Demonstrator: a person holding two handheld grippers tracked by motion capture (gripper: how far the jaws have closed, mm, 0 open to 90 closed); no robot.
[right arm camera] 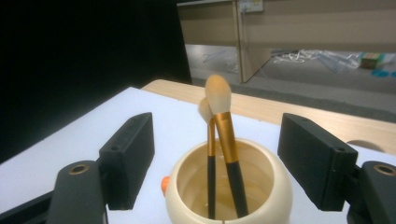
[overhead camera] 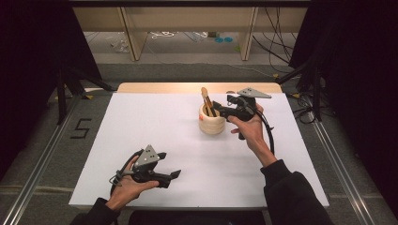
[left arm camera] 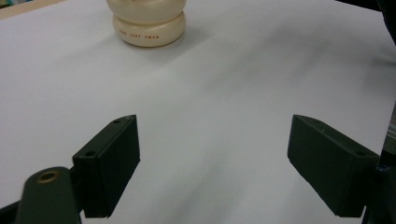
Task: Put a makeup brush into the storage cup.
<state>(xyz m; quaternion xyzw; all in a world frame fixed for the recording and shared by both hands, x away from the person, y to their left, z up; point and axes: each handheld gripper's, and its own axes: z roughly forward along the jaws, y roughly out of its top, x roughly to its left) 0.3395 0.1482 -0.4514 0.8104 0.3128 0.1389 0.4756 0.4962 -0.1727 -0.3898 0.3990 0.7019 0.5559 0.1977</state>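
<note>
The right hand-held gripper (overhead camera: 220, 108) is held level at the cream ceramic pot (overhead camera: 211, 123), its jaws pointed at the pot's mouth from the side nearer the person's right hand (overhead camera: 251, 126). In the right gripper view the jaws are seen standing wide apart, one to either side of the pot (right arm camera: 229, 186), with no pad pressed on anything. Two makeup brushes (right arm camera: 224, 135) are seen standing in the pot just ahead of and between those jaws, bristles up. The taller brush (right arm camera: 227, 140) leans slightly, its gold ferrule and black handle running down inside the rim; the shorter brush (right arm camera: 210, 154) stands close beside it, the two nearly touching near the ferrules. Both are free of the pads. A small orange part (right arm camera: 165, 185) is seen low on the pot's wall, on the side of the jaw at the left of that view.

The left hand-held gripper (overhead camera: 171, 177) is held low over the white worktop (overhead camera: 155, 126), well apart from the pot and nearer the person's edge. Its jaws are spread wide with nothing between them; bare worktop (left arm camera: 210, 116) is seen beneath. Far ahead of these jaws, the lower part of the pot (left arm camera: 148, 28) is seen resting on the worktop, small lettering printed across its base ring.
</note>
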